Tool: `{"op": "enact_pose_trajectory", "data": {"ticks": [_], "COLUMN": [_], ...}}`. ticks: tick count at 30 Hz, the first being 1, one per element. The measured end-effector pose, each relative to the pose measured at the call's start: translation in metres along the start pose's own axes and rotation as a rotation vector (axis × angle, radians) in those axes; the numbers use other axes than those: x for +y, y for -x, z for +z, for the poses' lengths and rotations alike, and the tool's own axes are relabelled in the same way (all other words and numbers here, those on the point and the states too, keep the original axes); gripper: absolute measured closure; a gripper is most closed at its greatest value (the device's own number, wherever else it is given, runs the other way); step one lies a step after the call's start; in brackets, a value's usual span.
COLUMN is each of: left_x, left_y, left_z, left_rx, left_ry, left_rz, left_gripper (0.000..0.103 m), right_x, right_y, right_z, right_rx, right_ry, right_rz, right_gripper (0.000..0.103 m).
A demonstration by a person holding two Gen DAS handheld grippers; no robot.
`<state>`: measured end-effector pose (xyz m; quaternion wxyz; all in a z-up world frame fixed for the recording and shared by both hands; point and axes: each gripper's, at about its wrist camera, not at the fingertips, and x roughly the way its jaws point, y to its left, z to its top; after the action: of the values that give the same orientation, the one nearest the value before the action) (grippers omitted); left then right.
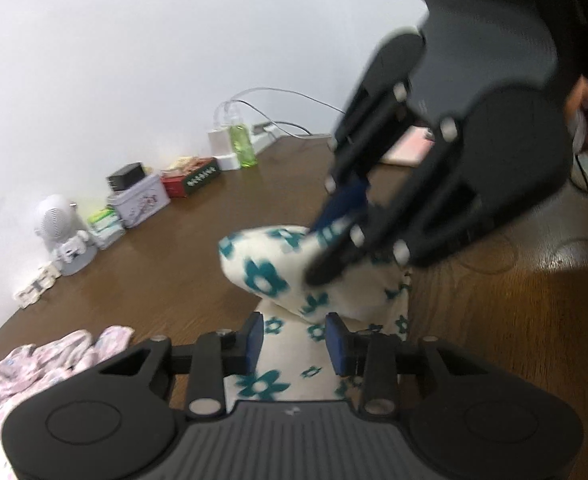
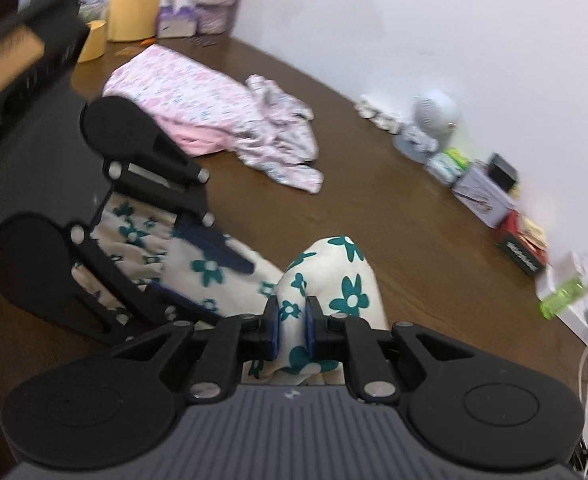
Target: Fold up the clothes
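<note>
A cream garment with teal flowers (image 2: 334, 272) is held up over a brown wooden table (image 2: 394, 216), pinched between the blue pads of the right gripper (image 2: 290, 322), whose jaws stand narrow and press on a bunched fold of the cloth. The right wrist view shows that grip plainly; the left wrist view shows the same gripper (image 1: 326, 240) only from outside, blurred, its fingers sunk into the raised hump of the garment (image 1: 265, 272).

The left gripper (image 1: 294, 340) appears in its own view with the jaws partly apart and the flowered cloth lying between the blue pads (image 1: 336, 344); whether those pads press on the fabric cannot be told. From the right wrist view the left gripper (image 2: 209, 268) is seen at the left, its fingers over the flat part of the same garment.

Only the right wrist view takes in the whole pink-patterned garment (image 2: 221, 120) lying farther along the table, with a yellow container (image 2: 133, 0) and a tape roll (image 2: 93, 40) behind it. The left wrist view shows merely that garment's crumpled edge (image 1: 45, 360), but alone catches the cables (image 1: 277, 100) by the wall. Both show the white round device (image 1: 59, 232), the tin box (image 1: 141, 200) and the green bottle (image 1: 241, 144)
</note>
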<state>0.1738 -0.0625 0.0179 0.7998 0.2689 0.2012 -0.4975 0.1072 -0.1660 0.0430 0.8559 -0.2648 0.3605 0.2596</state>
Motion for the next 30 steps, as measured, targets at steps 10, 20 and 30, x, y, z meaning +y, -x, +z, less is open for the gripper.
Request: {"op": "enact_pose_trajectory", "data": {"ticks": [10,20,30], "left_x": [0.03,0.023,0.03], "left_y": [0.024,0.003,0.008], "left_z": [0.001,0.027,-0.005], "left_rx": [-0.058,-0.065,0.071], "left_ry": [0.088,0.073,0.047], "left_rz": [0.052,0.011,-0.033], "left_gripper": [0.072,0.084,0.084], "right_x": [0.012,0.019,-0.019], "right_y": [-0.023,-0.025,0.017], "right_z": [-0.008,-0.018,-0.017], "right_rx": [0.027,-0.019,-0.141], "right_ry": [-0.01,-0.056,-0.166], "right_rz": [0.062,0.077,0.03], "right_gripper": [0.089,0.078,0.092]}}
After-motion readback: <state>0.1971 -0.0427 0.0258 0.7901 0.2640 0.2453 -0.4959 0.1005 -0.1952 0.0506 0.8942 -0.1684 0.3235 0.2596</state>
